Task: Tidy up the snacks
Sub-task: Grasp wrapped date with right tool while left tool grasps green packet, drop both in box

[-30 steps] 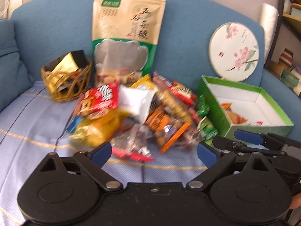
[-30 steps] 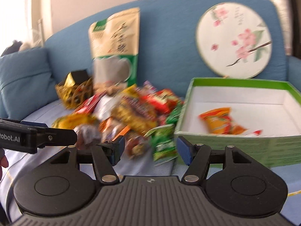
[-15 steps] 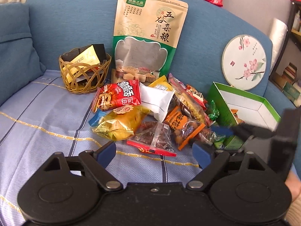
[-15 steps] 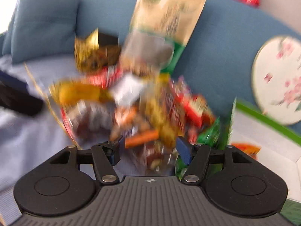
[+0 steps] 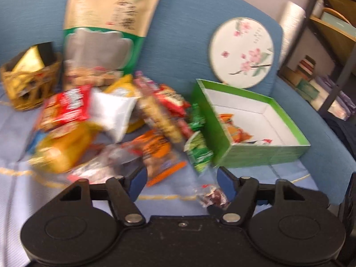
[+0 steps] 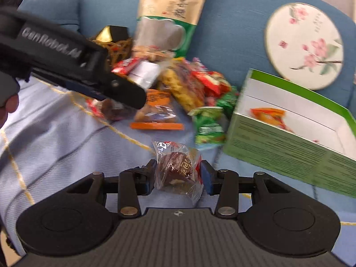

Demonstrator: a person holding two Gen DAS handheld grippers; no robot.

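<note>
Right claw closing around a wrapped brown snack, left claw spread above the sofa seat.

At the bottom centre of the right wrist view we see our right claw (image 6: pixel 178 174) closing on a clear-wrapped brown candy (image 6: pixel 176 169), its blue pads at the crinkled wrapper's sides. At the bottom of the left wrist view our left claw (image 5: pixel 182 183) is wide but narrowing, with only the striped cloth (image 5: pixel 171 185) between its pads. Beyond, mid-frame, lies the blurred snack pile (image 5: pixel 115 120), and just right of it the green box (image 5: pixel 262 154) with an orange packet (image 5: pixel 235 131) inside. Farthest back, a wicker basket (image 5: pixel 29 84) at left, a tall grain pouch (image 5: pixel 111 22) and a floral round fan (image 5: pixel 242 51) lean on the blue sofa (image 5: pixel 184 26).
</note>
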